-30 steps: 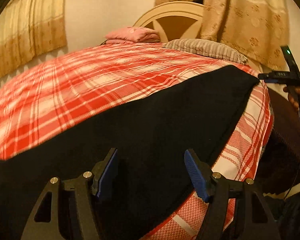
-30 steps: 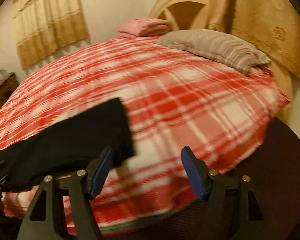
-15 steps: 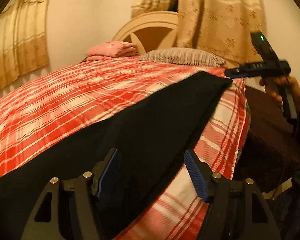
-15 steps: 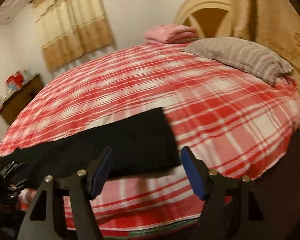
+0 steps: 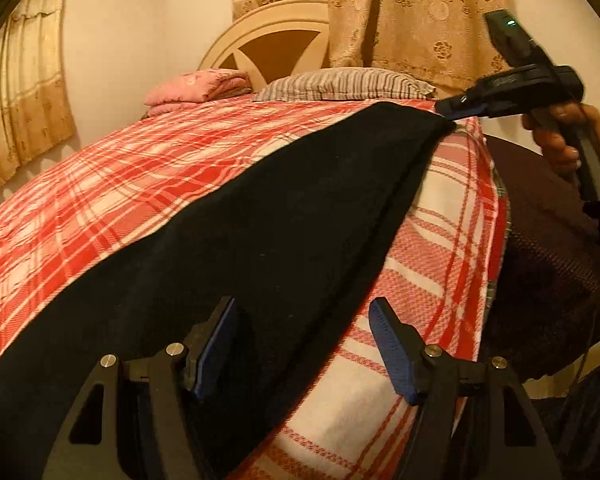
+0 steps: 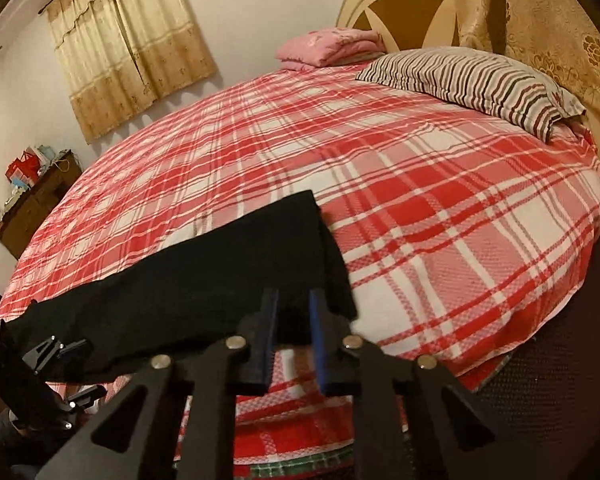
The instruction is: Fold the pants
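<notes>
Nearest, the left hand-held gripper (image 5: 303,344) points down at a slant over the bed's near edge, its two blue-padded fingers (image 5: 391,350) standing wide apart with nothing pinched; one pad hangs over the black fabric pants (image 5: 236,248), the other over the bare cover beside them. The pants lie flat as one long dark band along the near side of the red-and-white plaid bedspread (image 5: 112,184), running from the lower left up to a squared end further along the bed. At that far end the right hand-held gripper (image 6: 294,338) also tilts downward, and its jaws have just been closing: in its own view the two blue pads stand narrowly apart at the corner of the pants' end, with the dark cloth between them, though whether they already press on it I cannot tell. From the left wrist view, the same tool shows as a black body with a small green light, its tip touching the corner of the pants, and a person's hand (image 5: 559,136) is wrapped round its handle, knuckles turned this way. Beyond the pants the bedspread stretches bare up to a grey-and-white striped pillow (image 6: 479,80) and a folded pink blanket (image 6: 331,46), both against the cream arched headboard (image 6: 395,12). Behind that hang beige patterned curtains (image 6: 128,40).
</notes>
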{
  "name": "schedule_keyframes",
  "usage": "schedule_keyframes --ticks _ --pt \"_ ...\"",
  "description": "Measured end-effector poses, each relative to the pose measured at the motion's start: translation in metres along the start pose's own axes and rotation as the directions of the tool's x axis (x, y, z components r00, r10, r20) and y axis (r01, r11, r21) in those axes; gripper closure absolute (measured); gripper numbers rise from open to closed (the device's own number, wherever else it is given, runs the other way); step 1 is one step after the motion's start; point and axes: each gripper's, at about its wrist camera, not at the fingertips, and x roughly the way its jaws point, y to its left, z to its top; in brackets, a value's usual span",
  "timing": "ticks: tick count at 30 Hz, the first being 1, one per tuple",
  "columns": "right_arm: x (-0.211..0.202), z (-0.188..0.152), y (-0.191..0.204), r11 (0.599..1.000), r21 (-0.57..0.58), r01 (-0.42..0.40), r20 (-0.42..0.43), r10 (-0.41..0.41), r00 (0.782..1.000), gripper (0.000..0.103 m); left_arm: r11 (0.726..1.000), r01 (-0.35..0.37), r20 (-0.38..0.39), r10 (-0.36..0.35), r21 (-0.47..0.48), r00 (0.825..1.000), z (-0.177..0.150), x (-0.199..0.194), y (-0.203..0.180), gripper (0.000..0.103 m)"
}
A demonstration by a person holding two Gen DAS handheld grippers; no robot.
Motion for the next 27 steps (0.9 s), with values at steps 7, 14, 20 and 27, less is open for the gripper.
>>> schedule_keyframes --ticks 7,14,20,27 --pt "-0.004 -0.005 0.034 0.983 -0.02 -0.183 -0.031 0.182 0.983 0.036 1.0 -0.018 -0.012 0.018 0.013 1.0 0.001 0.003 0.003 0.034" --pt "0.024 -0.01 0.037 0.988 0.032 -0.154 -0.06 0.156 0.986 0.059 1.0 -0.016 -0.001 0.016 0.014 1.0 0.005 0.006 0.001 0.05" --pt "0.028 -0.005 0.031 0.986 0.072 -0.153 -0.032 0.155 0.987 0.086 0.999 0.034 0.003 -0.034 0.003 0.999 0.008 0.003 0.002 0.083" --pt "0.021 -0.004 0.029 0.988 0.061 -0.14 -0.019 0.142 0.99 0.093 0.996 0.084 0.012 -0.084 0.028 0.996 0.007 -0.003 -0.004 0.094"
